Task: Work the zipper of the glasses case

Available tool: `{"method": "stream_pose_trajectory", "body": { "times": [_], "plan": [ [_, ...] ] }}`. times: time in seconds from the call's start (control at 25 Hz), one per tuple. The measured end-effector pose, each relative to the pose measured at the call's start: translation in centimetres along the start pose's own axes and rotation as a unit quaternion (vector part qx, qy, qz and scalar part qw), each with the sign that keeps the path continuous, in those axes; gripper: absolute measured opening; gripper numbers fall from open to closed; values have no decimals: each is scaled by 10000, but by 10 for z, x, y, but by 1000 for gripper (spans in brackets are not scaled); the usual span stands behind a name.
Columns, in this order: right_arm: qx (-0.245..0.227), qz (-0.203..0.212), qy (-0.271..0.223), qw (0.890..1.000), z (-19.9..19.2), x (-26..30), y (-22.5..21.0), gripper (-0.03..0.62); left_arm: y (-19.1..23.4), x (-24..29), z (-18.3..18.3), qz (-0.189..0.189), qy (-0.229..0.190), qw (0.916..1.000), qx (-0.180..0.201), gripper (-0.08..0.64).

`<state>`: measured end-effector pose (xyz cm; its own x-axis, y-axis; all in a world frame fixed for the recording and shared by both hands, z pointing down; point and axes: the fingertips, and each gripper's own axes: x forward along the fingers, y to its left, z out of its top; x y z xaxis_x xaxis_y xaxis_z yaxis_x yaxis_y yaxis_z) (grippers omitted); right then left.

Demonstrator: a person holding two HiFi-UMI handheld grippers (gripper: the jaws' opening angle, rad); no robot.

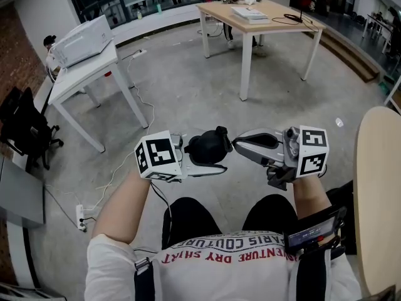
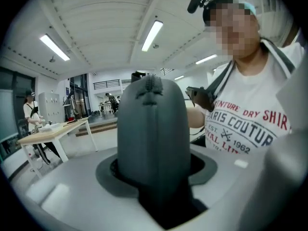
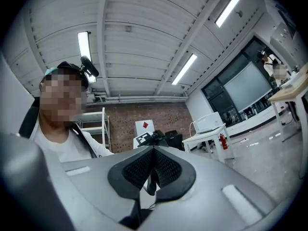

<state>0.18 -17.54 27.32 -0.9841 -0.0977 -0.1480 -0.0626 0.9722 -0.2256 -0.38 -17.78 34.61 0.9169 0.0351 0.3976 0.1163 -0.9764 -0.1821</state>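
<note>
Plain grey concrete floor (image 1: 188, 74), with a power strip (image 1: 81, 217) lying on it down at the left. The white table (image 1: 94, 71) has a boxy white machine (image 1: 81, 41) on top. The wooden table (image 1: 276, 12) further back holds a stack of papers (image 1: 249, 13).

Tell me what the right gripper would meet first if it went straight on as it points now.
The glasses case: the right gripper points at its end, fingers shut on what looks like the zipper pull. Behind the case is the left gripper holding it.
</note>
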Motion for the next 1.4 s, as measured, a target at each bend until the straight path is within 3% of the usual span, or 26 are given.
{"method": "stream_pose_trajectory", "body": {
  "times": [0.24,0.44,0.76,0.92,1.2,1.4],
  "plan": [
    [13,60,-164,9998,5,-2,2,0,-5,2,19,-196,-845,9949,-520,241],
    [-9,162,-195,9997,8,0,6,2,-13,3,33,-347,-1635,9811,-978,241],
    [142,228,-234,9994,6,2,8,2,-16,0,38,-368,-2207,9671,-1214,241],
    [204,225,-173,9994,2,3,6,0,-9,-12,49,-368,-2627,9547,-1346,241],
    [285,255,-342,9987,6,3,5,0,-6,-13,55,-332,-2896,9454,-1454,241],
    [360,273,-343,9984,1,4,4,0,1,-26,65,-228,-3323,9309,-1501,241]
  ]
}}
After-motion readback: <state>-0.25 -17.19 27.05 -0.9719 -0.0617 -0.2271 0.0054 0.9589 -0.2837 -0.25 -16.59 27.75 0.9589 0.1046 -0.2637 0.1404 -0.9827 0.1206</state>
